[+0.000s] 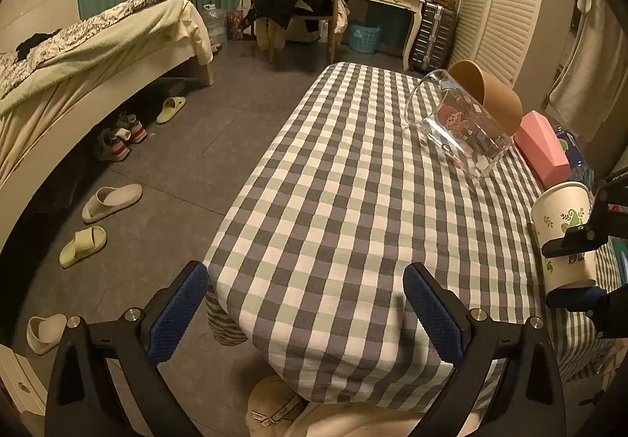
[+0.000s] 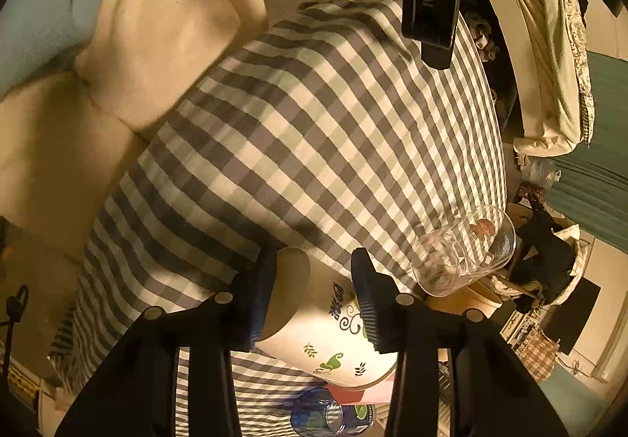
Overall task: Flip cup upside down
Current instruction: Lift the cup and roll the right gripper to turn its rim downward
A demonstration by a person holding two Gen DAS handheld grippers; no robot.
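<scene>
A white paper cup [image 2: 325,331] with green leaf prints is clamped between the blue pads of my right gripper [image 2: 314,292]. The cup is tilted, held above the checked tablecloth [image 2: 314,123]. In the left wrist view the same cup [image 1: 565,237] shows at the right edge, held by the right gripper [image 1: 569,268]. My left gripper [image 1: 306,307] is open and empty over the near end of the table [image 1: 333,201].
A clear glass [image 1: 455,127] with a cartoon print lies on its side against a brown paper cup [image 1: 498,99]. A pink box [image 1: 541,150] lies beside them. A bed [image 1: 78,56], slippers [image 1: 112,201] and shoes are on the left. A blue glass [image 2: 325,413] sits below the held cup.
</scene>
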